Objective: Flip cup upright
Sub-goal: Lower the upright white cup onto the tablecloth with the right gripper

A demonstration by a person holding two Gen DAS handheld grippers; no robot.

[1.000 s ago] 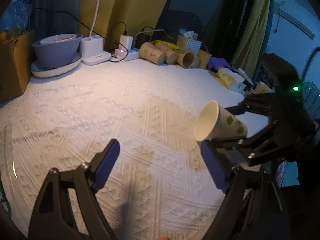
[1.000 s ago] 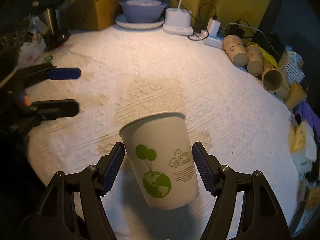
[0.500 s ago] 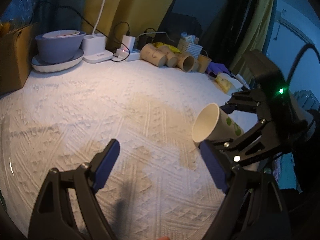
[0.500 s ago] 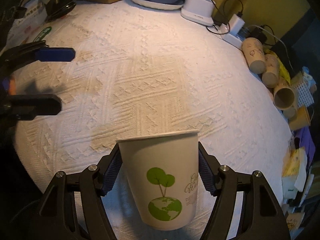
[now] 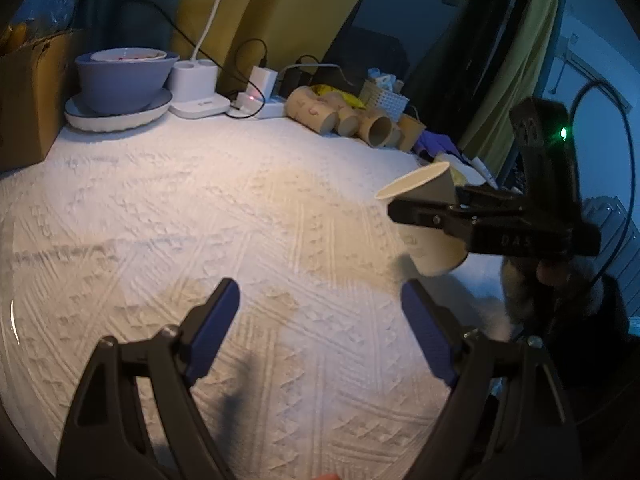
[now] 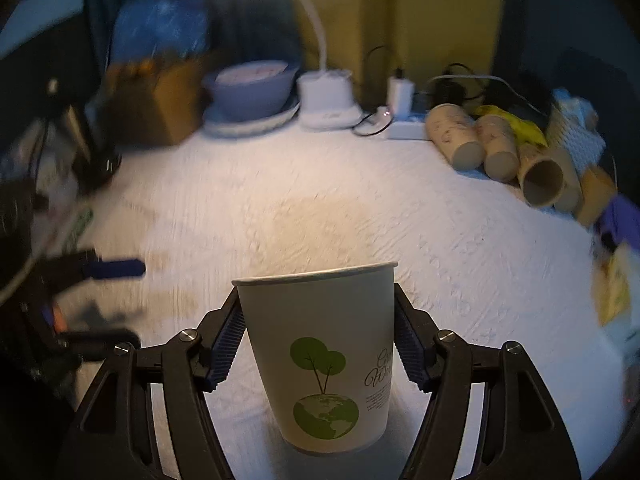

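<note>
Right now the paper cup (image 6: pixel 320 356) sits mouth-up between the blue pads (image 6: pixel 226 350) of the right gripper (image 6: pixel 318 354), which press on its two sides just under the rim. From the left wrist view the same cup (image 5: pixel 434 248) hangs near the right-hand edge of the white textured tablecloth (image 5: pixel 200 208), its base slightly above the cloth and its mouth tipped a little to the left — not quite plumb. The right gripper (image 5: pixel 460 220) crosses in front of the cup there and hides its middle band. The left gripper (image 5: pixel 320 328) holds nothing; its two blue pads (image 5: pixel 212 332) stand wide apart over bare cloth, well clear of the cup.

Along the far edge of the table lies a row of clutter. At the left, one cardboard box (image 5: pixel 28 92), then one lilac bowl (image 5: pixel 122 76) resting in one white plate (image 5: pixel 116 114). Beside it stands the white lamp base (image 5: pixel 198 92) with its stem curving up, then a white power strip (image 5: pixel 260 108) with a charger plugged in and cables trailing. Farther right are brown paper cups (image 6: pixel 496 148) lying on their sides — three show clearly, with at least one more behind them that I cannot count for certain. One white basket (image 5: pixel 384 96) stands behind those cups.
</note>
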